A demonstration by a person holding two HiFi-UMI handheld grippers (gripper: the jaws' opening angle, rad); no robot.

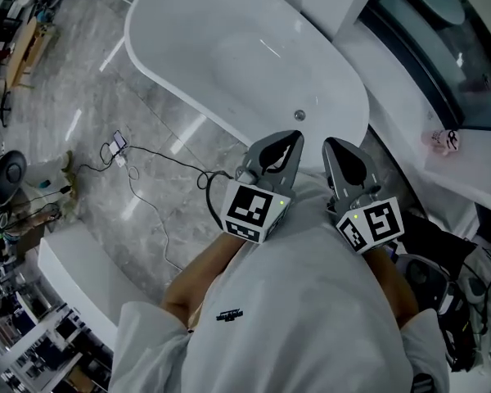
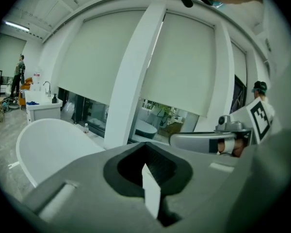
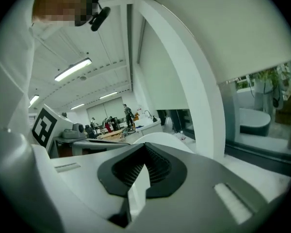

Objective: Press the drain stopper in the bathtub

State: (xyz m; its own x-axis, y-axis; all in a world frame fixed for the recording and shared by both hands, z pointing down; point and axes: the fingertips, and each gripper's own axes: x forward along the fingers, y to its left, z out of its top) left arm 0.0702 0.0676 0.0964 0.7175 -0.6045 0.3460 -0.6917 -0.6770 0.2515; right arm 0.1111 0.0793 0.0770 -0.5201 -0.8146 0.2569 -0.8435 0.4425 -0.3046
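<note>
Big white bathtub sits empty on the grey floor. Both grippers are held up by the person's chest, well short of it: left gripper and right gripper both closed, nothing in them. Drain stopper sits on the tub bottom at the near end.

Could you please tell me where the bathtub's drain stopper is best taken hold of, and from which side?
The drain stopper looks like a small flat disc in the bathtub floor, with no raised edge visible to pinch. Likely best to meet its top centre from straight above, with shut jaws.
</note>
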